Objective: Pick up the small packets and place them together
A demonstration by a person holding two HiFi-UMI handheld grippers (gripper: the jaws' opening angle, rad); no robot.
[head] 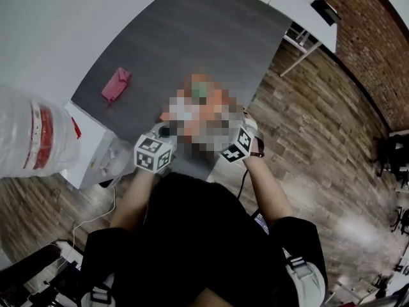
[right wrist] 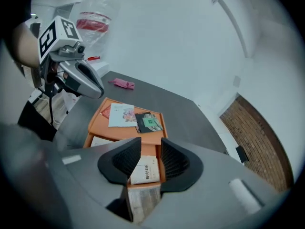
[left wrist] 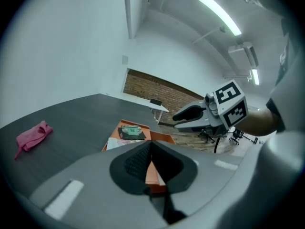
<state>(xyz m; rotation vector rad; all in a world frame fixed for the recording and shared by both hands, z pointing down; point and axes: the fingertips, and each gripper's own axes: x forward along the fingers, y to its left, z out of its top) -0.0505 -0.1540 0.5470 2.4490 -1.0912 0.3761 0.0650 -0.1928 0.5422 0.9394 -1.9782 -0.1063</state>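
Observation:
An orange tray [right wrist: 95, 123] lies on the dark grey table [head: 192, 37]. On its upper level rest a white flowered packet [right wrist: 121, 114] and a dark packet with a green label [right wrist: 148, 122]. My right gripper [right wrist: 151, 147] hovers over the tray's near end, open, with a white printed packet [right wrist: 146, 170] lying on the tray below the gap. My left gripper [left wrist: 151, 149] is shut with nothing in it, aimed at the tray [left wrist: 164, 138] and the dark packet [left wrist: 131, 132]. Each gripper sees the other: the right gripper [left wrist: 178, 120] and the left gripper [right wrist: 97, 92]. In the head view a mosaic hides the tray and jaws.
A pink cloth [head: 115, 84] lies on the table's left part, far from the tray. A big clear water jug [head: 32, 133] stands on a white unit [head: 89, 149] at the left. The near table edge is under my hands. A white table [head: 300, 5] stands beyond.

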